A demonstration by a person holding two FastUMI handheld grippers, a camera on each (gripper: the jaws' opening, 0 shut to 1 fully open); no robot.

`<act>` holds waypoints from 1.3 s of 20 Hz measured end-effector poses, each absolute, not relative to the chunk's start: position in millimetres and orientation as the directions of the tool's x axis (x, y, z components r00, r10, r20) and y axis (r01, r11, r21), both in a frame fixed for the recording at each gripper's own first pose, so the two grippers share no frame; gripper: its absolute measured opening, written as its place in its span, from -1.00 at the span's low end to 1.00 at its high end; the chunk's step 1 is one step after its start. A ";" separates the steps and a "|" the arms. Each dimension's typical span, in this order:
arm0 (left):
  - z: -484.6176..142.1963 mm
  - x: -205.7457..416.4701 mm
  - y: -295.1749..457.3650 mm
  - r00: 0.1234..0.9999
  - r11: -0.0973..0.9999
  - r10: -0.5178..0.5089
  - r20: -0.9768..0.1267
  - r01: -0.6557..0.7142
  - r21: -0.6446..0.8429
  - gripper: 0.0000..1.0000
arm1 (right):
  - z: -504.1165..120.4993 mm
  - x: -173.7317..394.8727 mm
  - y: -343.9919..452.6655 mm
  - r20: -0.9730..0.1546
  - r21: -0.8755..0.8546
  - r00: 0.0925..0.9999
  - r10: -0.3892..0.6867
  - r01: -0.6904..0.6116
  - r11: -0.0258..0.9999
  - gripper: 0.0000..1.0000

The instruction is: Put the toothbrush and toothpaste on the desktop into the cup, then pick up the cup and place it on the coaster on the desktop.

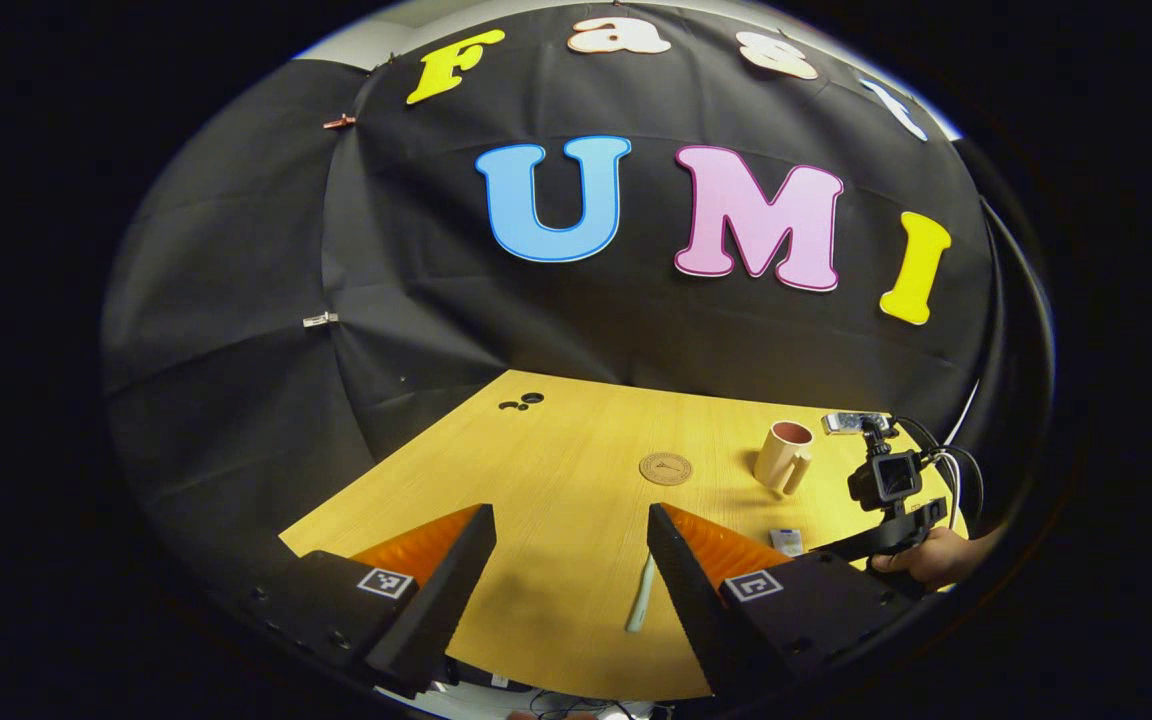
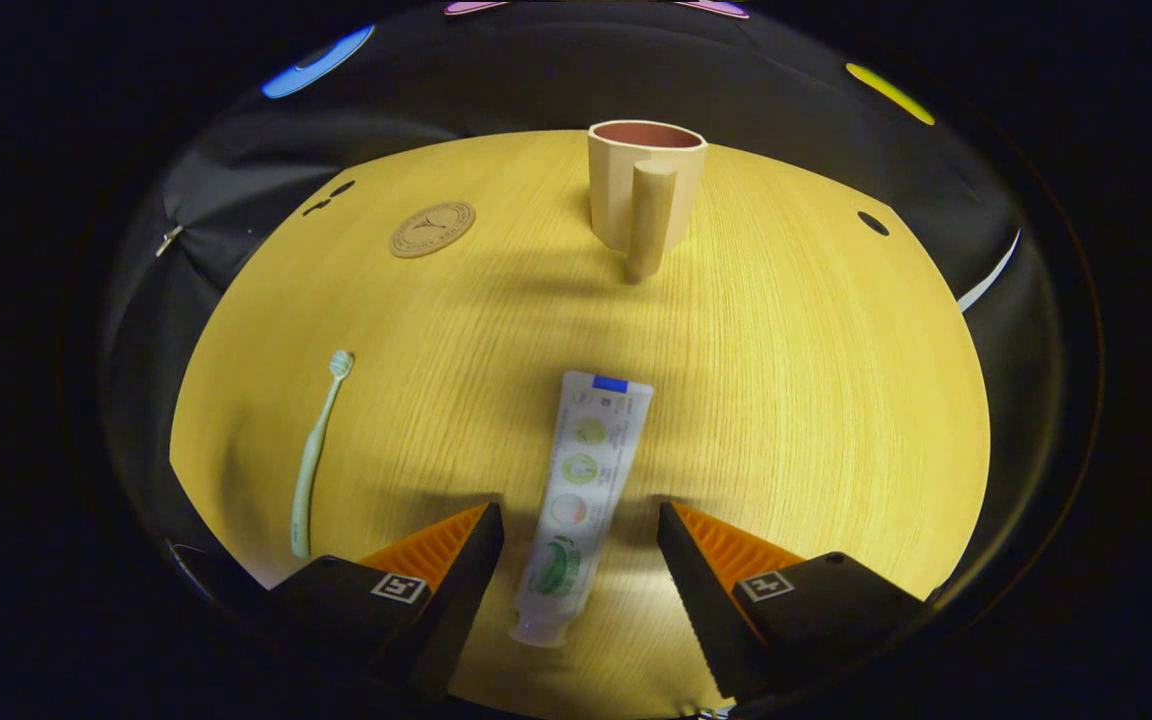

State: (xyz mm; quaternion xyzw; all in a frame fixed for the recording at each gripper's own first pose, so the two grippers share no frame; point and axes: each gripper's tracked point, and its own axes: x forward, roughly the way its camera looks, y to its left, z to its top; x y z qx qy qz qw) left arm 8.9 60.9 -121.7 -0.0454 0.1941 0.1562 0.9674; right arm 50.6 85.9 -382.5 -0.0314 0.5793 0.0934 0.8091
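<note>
While both pairs of fingers stand wide apart and grip nothing, the task's things all lie loose on the wooden desktop (image 2: 786,400).

Nearest in the right gripper view, the right gripper (image 2: 581,545) hangs low over the toothpaste (image 2: 581,490), its black and orange fingers (image 2: 456,560) on either side of the tube without touching it. The tube lies flat between them, cap end towards the camera and flat blue-edged tail pointing away at the cup. To the left of it, well apart, the toothbrush (image 2: 314,455) lies flat too, handle near the desk's front edge and bristled head farther off. Beyond the toothpaste the cup (image 2: 644,195) stands upright, tan outside and reddish inside, its handle turned towards the camera. The round brown coaster (image 2: 433,229) lies to the cup's left, apart from it and bare.

In the left gripper view, the left gripper (image 1: 571,545) is held above the near part of the desk with its fingers spread. The toothbrush (image 1: 640,594) shows just inside its right finger, lying on the wood below. Farther off sits the coaster (image 1: 665,468), and to its right the cup (image 1: 785,456). At the right edge a hand (image 1: 936,557) holds the other gripper, a small camera (image 1: 886,478) mounted on top of it.
</note>
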 end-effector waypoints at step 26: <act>-314.5 68.0 -0.8 0.538 0.992 -0.045 -0.842 -0.079 -0.103 0.96 | -379.5 51.6 83.5 -0.919 0.186 0.319 0.233 -0.169 0.968 -0.36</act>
